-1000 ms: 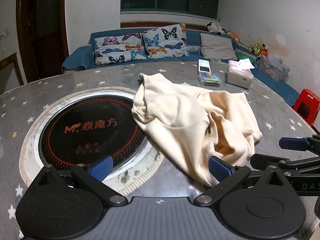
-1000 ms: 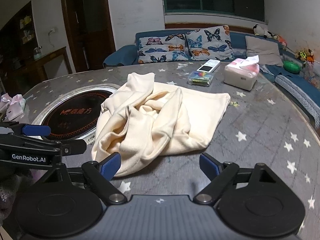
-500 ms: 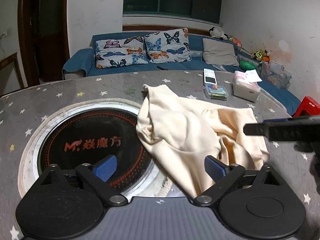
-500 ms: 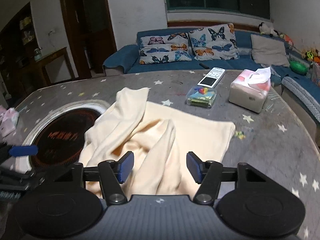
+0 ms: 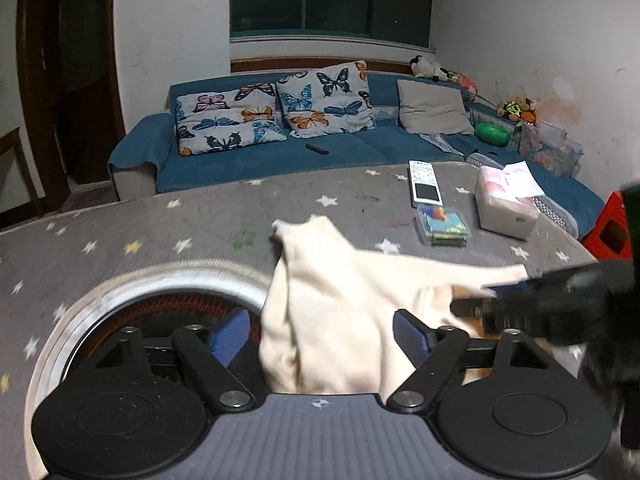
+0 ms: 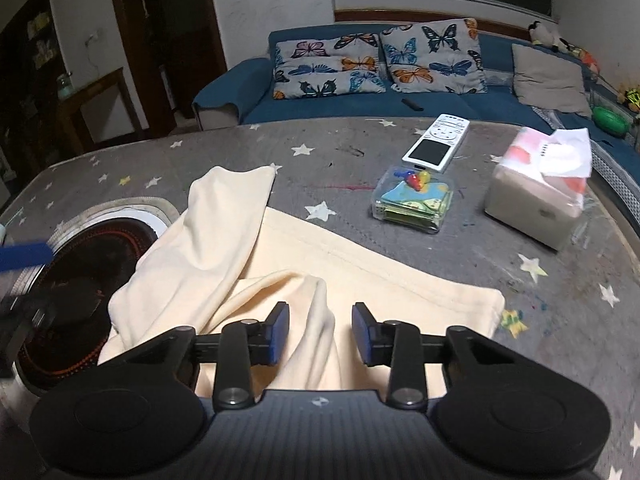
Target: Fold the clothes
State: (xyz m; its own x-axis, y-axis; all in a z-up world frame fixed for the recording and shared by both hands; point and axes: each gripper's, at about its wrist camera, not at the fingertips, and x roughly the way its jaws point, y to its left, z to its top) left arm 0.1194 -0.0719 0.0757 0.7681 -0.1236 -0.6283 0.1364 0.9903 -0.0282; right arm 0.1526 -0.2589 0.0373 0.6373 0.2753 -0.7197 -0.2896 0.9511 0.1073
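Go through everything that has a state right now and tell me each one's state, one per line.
Cream fabric garment: crumpled, unfolded on the table.
Left gripper: open, straddling the garment's edge.
Right gripper: open, a raised fold between its pads.
Clear plastic box: closed.
Tissue box: tissue sticking out.

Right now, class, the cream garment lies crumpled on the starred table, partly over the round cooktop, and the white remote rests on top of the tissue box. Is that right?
Not quite. The white remote lies flat on the table, apart from the tissue box, just behind the clear plastic box; the right wrist view shows it. The cream garment does lie crumpled, partly over the cooktop.
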